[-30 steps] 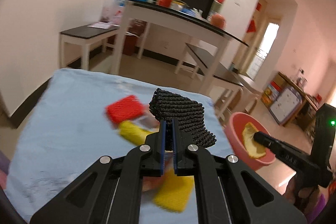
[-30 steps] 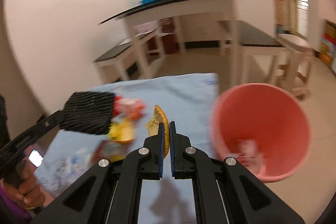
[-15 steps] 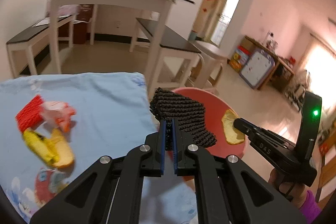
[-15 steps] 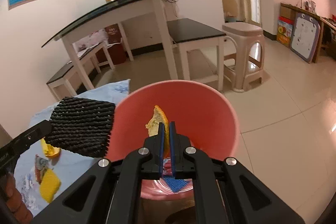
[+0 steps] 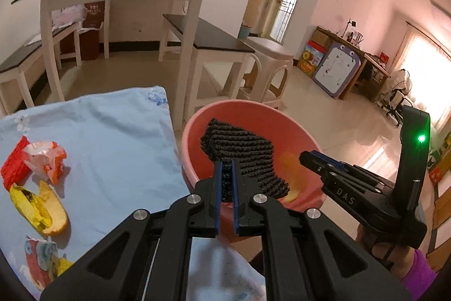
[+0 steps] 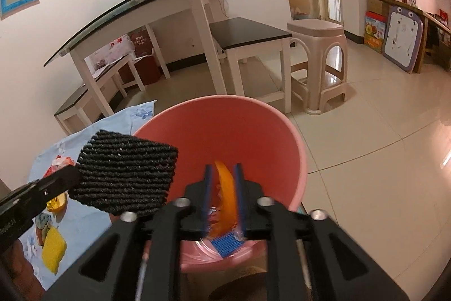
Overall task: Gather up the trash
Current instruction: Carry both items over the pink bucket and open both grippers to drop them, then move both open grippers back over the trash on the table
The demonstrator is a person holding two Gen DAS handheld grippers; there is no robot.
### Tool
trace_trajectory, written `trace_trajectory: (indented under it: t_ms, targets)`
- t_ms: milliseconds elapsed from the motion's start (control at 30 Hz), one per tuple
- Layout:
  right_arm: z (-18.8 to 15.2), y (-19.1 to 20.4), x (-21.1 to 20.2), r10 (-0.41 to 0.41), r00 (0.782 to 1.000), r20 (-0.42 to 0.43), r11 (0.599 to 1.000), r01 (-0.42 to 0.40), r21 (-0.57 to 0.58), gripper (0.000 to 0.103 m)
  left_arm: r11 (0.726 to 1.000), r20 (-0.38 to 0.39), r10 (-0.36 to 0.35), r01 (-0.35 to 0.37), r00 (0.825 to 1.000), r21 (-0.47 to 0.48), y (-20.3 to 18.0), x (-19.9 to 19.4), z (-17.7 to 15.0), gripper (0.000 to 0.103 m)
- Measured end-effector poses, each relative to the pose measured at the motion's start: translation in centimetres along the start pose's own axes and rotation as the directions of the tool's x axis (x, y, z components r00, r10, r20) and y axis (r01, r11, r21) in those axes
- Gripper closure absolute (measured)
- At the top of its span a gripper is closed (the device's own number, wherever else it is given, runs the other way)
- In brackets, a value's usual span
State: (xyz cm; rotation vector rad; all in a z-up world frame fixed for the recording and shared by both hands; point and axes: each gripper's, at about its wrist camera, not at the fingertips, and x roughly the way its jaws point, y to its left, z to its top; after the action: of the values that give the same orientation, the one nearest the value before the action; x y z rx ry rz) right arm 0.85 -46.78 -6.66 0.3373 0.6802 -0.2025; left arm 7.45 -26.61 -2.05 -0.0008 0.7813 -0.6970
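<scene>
My left gripper (image 5: pixel 227 177) is shut on a black mesh pad (image 5: pixel 242 157) and holds it over the pink bin (image 5: pixel 253 109). The pad also shows in the right wrist view (image 6: pixel 124 171), at the bin's left rim. My right gripper (image 6: pixel 222 182) is over the pink bin (image 6: pixel 253 131) with its jaws parted. An orange peel (image 6: pixel 225 188) is between the jaws, blurred, and seems to be falling. The right gripper also shows in the left wrist view (image 5: pixel 307 158).
A blue cloth (image 5: pixel 112 137) covers the table left of the bin, with a red pad (image 5: pixel 12 165), a crumpled wrapper (image 5: pixel 45 160), a yellow wrapper with peel (image 5: pixel 42 210) and more wrappers. The bin holds a blue pad (image 6: pixel 225 243). White tables, benches and a stool (image 6: pixel 318 61) stand behind.
Both grippers moved from over the table to over the bin. The right gripper opened and the orange peel is dropping. The left gripper still holds the black pad.
</scene>
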Motion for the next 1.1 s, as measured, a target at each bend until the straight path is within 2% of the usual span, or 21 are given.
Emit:
trace_trajectory:
  t_ms: [33,100,167,233,333,467,600,733,933,1100]
  targets:
    - [0.0,0.0,-0.1,0.002,1.000,0.004,1.000,-0.002,0.001,0.067,1.000,-0.010,-0.005,0.005,1.000,-0.003,0.0,0.1,0.0,0.094]
    - [-0.1,-0.1,-0.4,0.001,1.000,0.019,1.000,-0.001,-0.001,0.065,1.000,-0.021,-0.007,0.007,1.000,-0.005,0.0,0.1,-0.1,0.092]
    - [0.0,-0.1,-0.5,0.008,1.000,0.022,1.000,-0.008,-0.002,0.065,1.000,-0.022,-0.013,0.013,1.000,-0.002,-0.1,0.2,0.1,0.079]
    - [-0.1,0.0,-0.8,0.019,0.999,0.027,1.000,-0.019,-0.001,0.065,1.000,-0.022,-0.013,0.013,1.000,-0.001,-0.4,0.1,0.0,0.072]
    - [-0.1,0.2,-1.4,0.021,0.999,0.038,1.000,-0.021,-0.009,0.065,1.000,-0.006,-0.016,0.016,1.000,-0.002,-0.7,-0.3,0.0,0.070]
    - [-0.2,0.4,-2.4,0.020,0.999,0.047,1.000,-0.019,-0.015,0.065,0.998,0.002,-0.065,0.065,0.998,-0.013,-0.6,-0.8,0.1,0.059]
    - [-0.4,0.7,-3.0,0.027,0.998,0.049,0.999,-0.026,-0.023,0.065,0.996,0.034,-0.089,0.089,0.995,0.004,-0.5,-1.7,0.4,0.058]
    - [-0.7,1.5,-3.7,0.037,0.998,0.053,0.998,-0.035,-0.045,0.065,0.997,0.064,-0.078,0.077,0.995,0.016,-0.2,-3.0,0.8,0.058]
    - [-0.9,3.8,-4.9,0.104,0.993,0.061,0.991,-0.098,-0.094,0.063,0.999,0.121,0.017,-0.021,0.993,0.037,0.4,-5.9,0.1,0.058]
    - [-1.6,6.9,-5.4,0.173,0.984,0.039,0.975,-0.166,-0.151,0.060,0.996,0.114,0.078,-0.082,0.990,0.029,1.4,-7.7,-2.0,0.058]
